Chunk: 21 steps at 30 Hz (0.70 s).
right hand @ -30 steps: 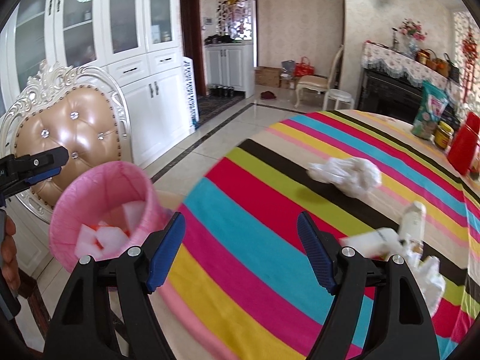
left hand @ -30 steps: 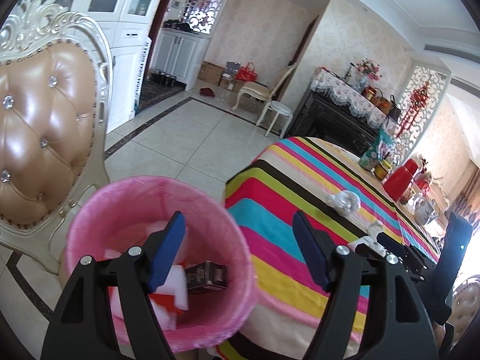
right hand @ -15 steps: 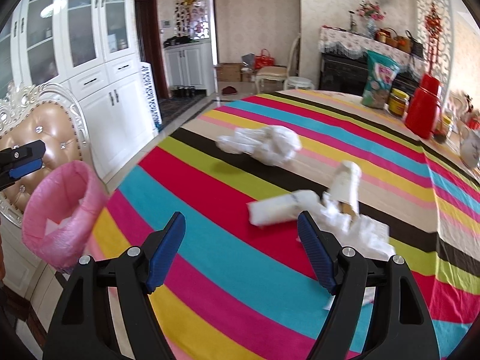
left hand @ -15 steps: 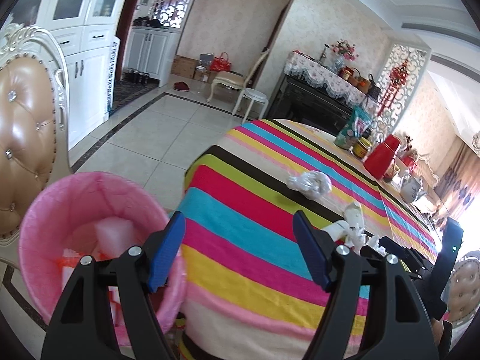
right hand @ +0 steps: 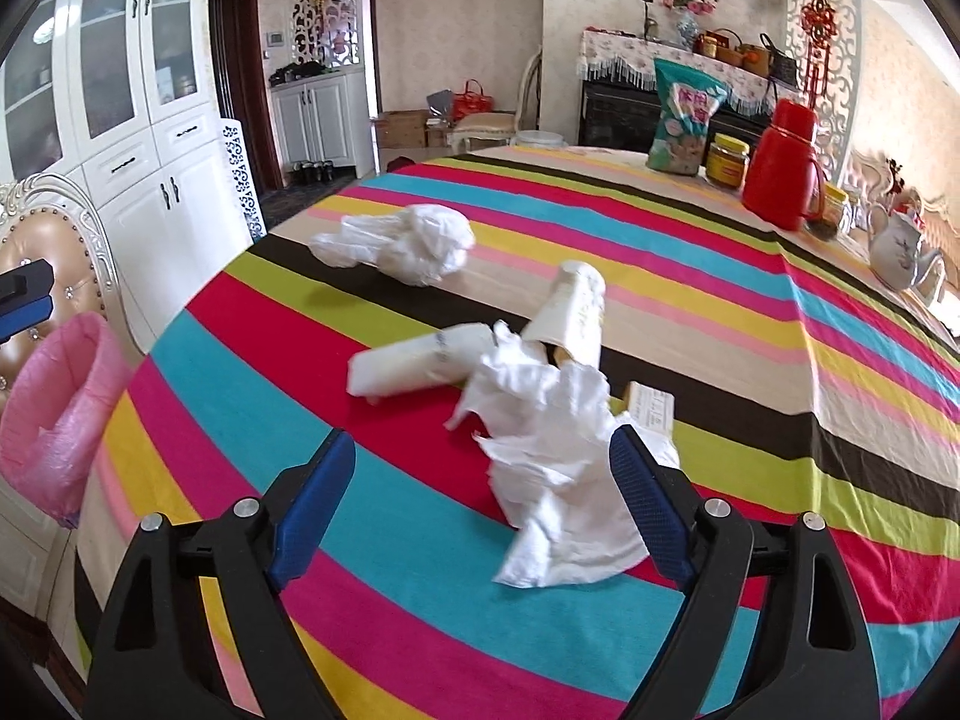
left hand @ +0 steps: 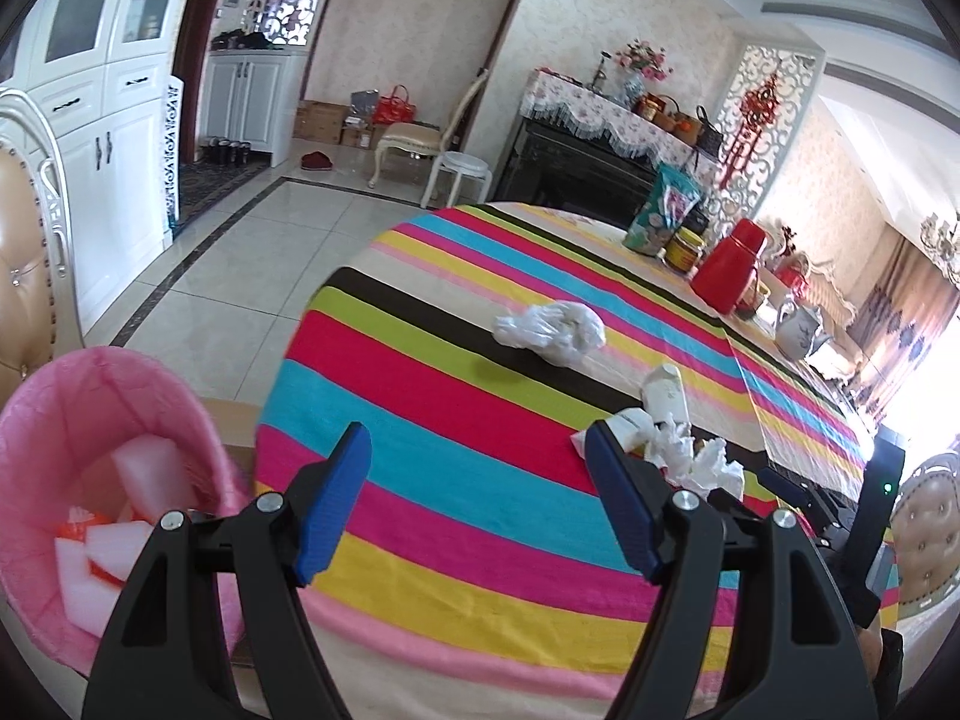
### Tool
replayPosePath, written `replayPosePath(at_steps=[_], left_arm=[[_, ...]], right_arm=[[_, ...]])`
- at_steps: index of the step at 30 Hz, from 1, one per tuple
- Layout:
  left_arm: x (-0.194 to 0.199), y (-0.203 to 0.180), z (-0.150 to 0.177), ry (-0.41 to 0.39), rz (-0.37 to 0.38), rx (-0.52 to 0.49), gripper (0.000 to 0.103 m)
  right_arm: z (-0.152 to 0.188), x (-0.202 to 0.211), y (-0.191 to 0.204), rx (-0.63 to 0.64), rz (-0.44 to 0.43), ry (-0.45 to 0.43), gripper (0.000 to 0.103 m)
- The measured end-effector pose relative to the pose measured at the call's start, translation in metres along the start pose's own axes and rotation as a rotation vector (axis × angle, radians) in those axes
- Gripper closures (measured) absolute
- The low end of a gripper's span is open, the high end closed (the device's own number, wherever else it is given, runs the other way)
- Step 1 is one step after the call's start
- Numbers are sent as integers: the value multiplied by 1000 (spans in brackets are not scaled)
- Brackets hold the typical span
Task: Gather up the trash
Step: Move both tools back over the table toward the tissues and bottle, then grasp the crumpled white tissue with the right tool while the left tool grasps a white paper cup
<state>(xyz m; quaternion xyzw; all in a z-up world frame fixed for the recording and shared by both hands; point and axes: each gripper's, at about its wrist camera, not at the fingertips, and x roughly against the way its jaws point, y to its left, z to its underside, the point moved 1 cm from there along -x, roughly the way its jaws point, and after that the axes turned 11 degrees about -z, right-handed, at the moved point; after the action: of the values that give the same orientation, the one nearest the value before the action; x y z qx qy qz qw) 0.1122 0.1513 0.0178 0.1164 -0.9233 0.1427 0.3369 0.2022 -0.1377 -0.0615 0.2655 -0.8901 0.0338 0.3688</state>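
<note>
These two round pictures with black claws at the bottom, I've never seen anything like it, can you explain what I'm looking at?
A person holds a two-finger grabbing tool in each hand, each with a wide-angle camera looking along its blue-padded fingers. One picture comes from the left gripper, which is open and empty. The other comes from the right gripper, whose jaws are opening with nothing gripped. On the striped tablecloth lie crumpled tissues, a white tube, a paper cup on its side and a plastic bag. The pink-lined bin beside the table already holds scraps.

Left gripper [left hand: 480, 498] open, empty, lower centre above striped tablecloth [left hand: 480, 372]. Pink bin [left hand: 114, 420] lower left. Crumpled tissues [left hand: 690, 462] centre right, white bag [left hand: 552, 333] beyond.
</note>
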Motion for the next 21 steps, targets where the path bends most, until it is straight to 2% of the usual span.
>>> replayPosePath(at_steps=[21], left_arm=[[-53, -49, -1, 68, 45, -87, 32]], right_arm=[[16, -35, -50, -56, 80, 124, 20]])
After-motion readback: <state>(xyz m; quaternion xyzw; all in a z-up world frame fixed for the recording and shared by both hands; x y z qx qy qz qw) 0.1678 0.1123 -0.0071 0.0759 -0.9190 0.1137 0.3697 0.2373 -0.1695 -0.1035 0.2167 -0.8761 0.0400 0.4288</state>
